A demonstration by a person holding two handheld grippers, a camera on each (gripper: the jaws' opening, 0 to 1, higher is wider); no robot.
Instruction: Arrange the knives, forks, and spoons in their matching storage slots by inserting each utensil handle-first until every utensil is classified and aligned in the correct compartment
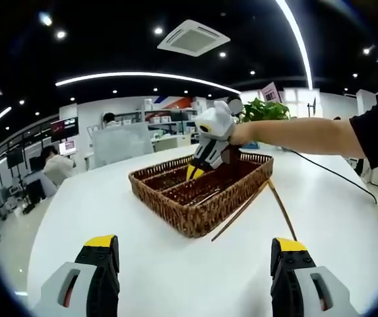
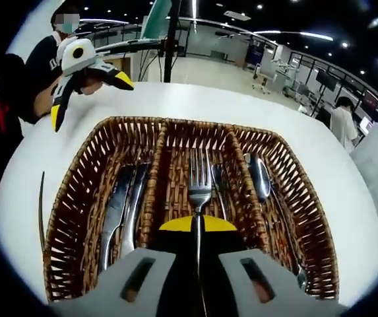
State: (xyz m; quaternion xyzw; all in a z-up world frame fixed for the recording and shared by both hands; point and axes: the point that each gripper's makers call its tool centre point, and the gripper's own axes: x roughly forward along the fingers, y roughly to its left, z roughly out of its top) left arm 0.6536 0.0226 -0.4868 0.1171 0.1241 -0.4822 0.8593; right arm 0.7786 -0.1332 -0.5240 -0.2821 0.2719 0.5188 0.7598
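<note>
Three compartments in brown woven wicker tray on white round counter. Right tongs clenched on silver metal fork, over middle compartment. Knives lie left, spoon right. Left tongs released, above bare counter, short of tray.

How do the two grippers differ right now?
The right gripper is shut on a fork over the wicker tray's middle compartment; the left gripper is open, holding nothing. The right is at the tray; the left sits back over the white table. Both have yellow-tipped jaws.
</note>
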